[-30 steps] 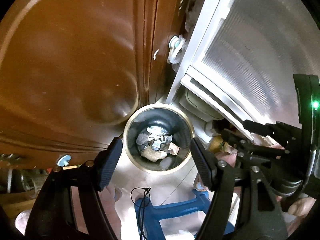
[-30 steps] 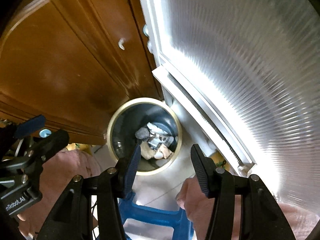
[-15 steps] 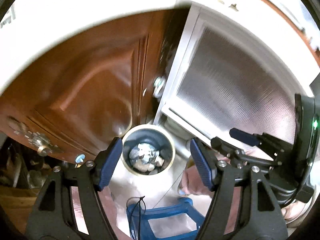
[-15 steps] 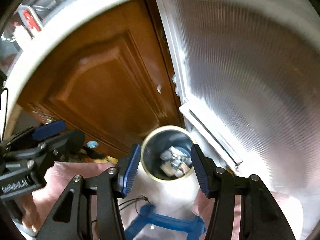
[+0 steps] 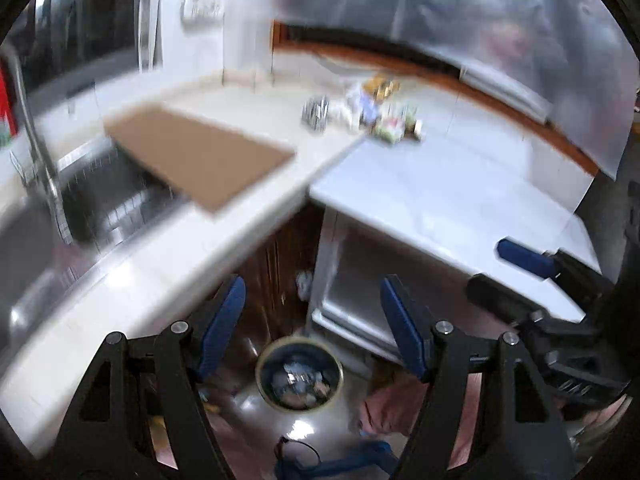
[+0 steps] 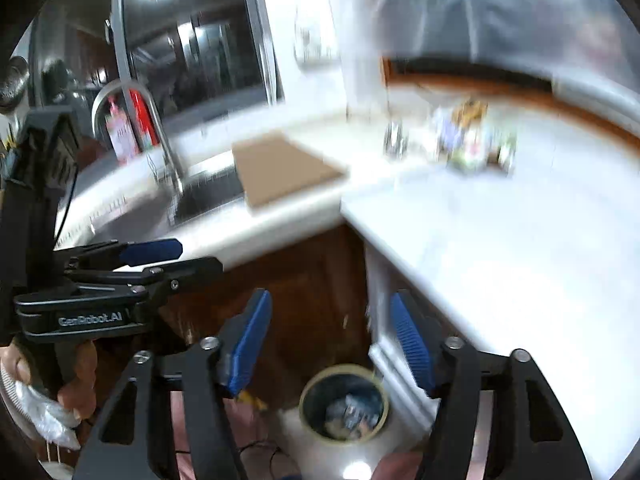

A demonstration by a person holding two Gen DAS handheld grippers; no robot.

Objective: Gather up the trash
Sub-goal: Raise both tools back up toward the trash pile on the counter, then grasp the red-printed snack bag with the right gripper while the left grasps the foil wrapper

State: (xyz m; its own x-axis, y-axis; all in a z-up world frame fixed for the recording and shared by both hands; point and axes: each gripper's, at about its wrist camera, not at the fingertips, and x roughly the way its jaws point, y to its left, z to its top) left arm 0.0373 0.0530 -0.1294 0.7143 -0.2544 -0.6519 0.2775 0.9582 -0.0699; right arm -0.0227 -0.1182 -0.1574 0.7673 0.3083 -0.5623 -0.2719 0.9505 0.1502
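Trash bin (image 5: 299, 376) below, btwn open jaws

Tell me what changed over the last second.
Both grippers, left gripper and right gripper, rose away from the trash bin, which now looks smaller; the countertop and the clutter on it came into view. Nothing was grasped or released. Both stay open and empty; the bin still holds trash.

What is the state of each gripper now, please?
Left gripper: open, holding nothing.
Right gripper: open, holding nothing.
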